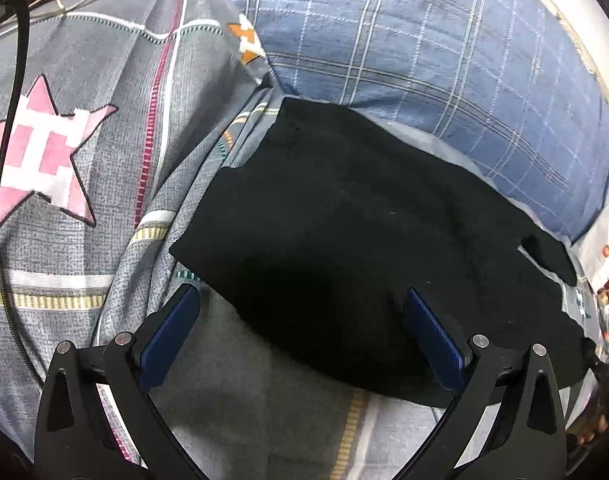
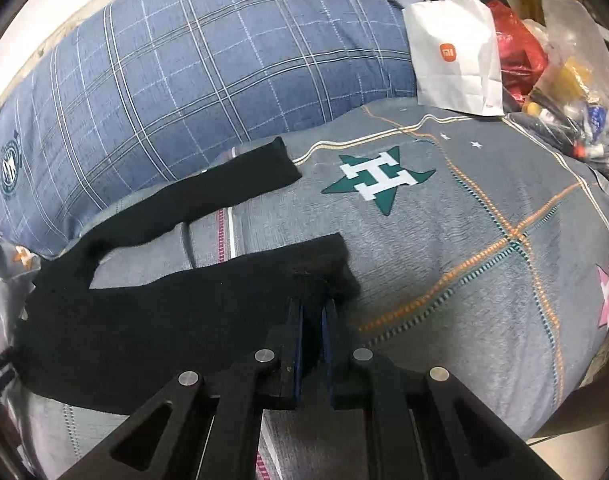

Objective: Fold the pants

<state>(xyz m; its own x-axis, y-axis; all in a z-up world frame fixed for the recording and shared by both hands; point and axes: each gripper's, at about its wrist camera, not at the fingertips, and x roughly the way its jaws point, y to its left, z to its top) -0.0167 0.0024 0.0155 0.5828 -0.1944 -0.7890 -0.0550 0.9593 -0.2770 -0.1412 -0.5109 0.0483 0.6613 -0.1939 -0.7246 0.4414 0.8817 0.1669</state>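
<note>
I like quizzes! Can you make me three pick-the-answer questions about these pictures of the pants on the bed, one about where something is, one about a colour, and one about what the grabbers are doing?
1. Where does the white paper bag stand?
A. at the far edge of the bed, beside the blue checked pillow
B. on the pants
C. in a gripper

2. What colour are the pants?
A. red
B. black
C. yellow

3. How is the right gripper?
A. wide open
B. out of view
C. shut on the pants

Answers: 1 A, the bag is upright next to the pillow. 2 B, the cloth is black in both views. 3 C, its jaws pinch a pant leg, while the left gripper is open.
</note>
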